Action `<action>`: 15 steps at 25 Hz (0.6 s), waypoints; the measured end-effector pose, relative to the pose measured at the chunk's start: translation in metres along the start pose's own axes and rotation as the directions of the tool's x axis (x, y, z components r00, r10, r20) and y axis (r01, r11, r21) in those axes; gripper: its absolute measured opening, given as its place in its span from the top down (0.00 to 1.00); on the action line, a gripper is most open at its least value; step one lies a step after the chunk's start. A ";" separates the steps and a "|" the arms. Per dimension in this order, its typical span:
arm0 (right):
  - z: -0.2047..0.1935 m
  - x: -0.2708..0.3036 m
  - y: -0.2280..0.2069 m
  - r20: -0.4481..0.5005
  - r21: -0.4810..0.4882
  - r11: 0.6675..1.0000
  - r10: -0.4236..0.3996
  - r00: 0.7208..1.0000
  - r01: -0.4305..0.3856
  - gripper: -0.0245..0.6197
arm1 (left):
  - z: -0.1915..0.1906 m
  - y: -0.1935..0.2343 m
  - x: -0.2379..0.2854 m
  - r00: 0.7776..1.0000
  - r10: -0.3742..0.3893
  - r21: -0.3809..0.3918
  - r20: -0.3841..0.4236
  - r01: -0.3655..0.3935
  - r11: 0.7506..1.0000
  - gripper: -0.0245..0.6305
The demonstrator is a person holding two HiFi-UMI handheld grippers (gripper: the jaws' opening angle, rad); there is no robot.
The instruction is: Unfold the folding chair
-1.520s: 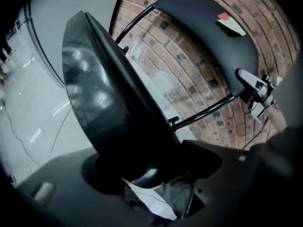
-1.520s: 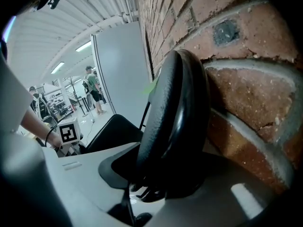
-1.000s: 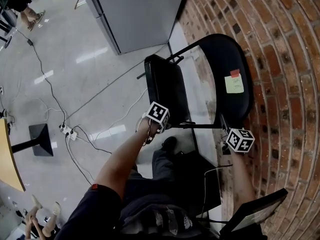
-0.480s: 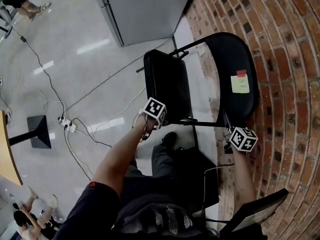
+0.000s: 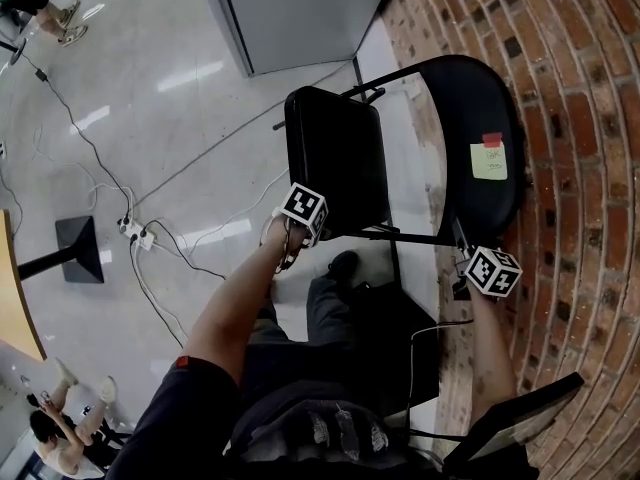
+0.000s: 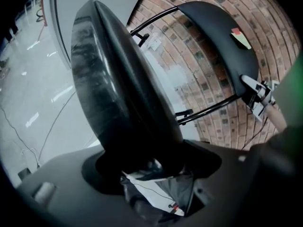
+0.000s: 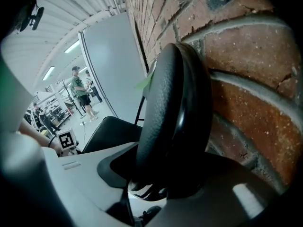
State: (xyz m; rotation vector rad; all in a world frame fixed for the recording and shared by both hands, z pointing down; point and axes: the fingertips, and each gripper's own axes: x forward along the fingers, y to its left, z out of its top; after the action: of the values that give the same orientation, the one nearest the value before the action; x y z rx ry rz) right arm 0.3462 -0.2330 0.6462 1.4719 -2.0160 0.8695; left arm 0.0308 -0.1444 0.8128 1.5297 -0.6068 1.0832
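Observation:
A black folding chair stands against the brick wall (image 5: 585,168), partly opened. Its padded seat (image 5: 335,158) tilts away from the backrest (image 5: 465,108), which carries a yellow sticky note (image 5: 488,160). My left gripper (image 5: 320,230) is shut on the seat's near edge; in the left gripper view the seat (image 6: 118,93) fills the jaws of the left gripper (image 6: 142,160). My right gripper (image 5: 462,246) is shut on the backrest's near edge, and the backrest (image 7: 170,112) runs between the jaws of the right gripper (image 7: 161,174). The thin frame tubes (image 5: 415,238) join seat and backrest.
A grey cabinet (image 5: 300,8) stands beyond the chair. Cables and a power strip (image 5: 135,233) lie on the shiny floor at left, beside a black stand base (image 5: 80,248). A wooden table edge (image 5: 10,298) is at far left. The person's shoe (image 5: 345,264) is under the seat.
The left gripper has shifted a little with the seat's edge, and the gap between seat and backrest looks slightly wider. The right gripper stays on the backrest.

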 end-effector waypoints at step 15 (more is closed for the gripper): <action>-0.025 0.024 0.008 -0.037 0.034 0.999 0.014 0.999 -0.013 0.71 | -0.026 0.045 0.017 1.000 0.002 -0.086 -0.020 -0.004 0.996 0.37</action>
State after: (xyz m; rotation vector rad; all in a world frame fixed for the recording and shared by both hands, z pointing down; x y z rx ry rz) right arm 0.3322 -0.2283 0.6783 1.4507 -1.9961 0.9336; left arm -0.0077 -0.1286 0.8487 1.4424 -0.6347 1.0597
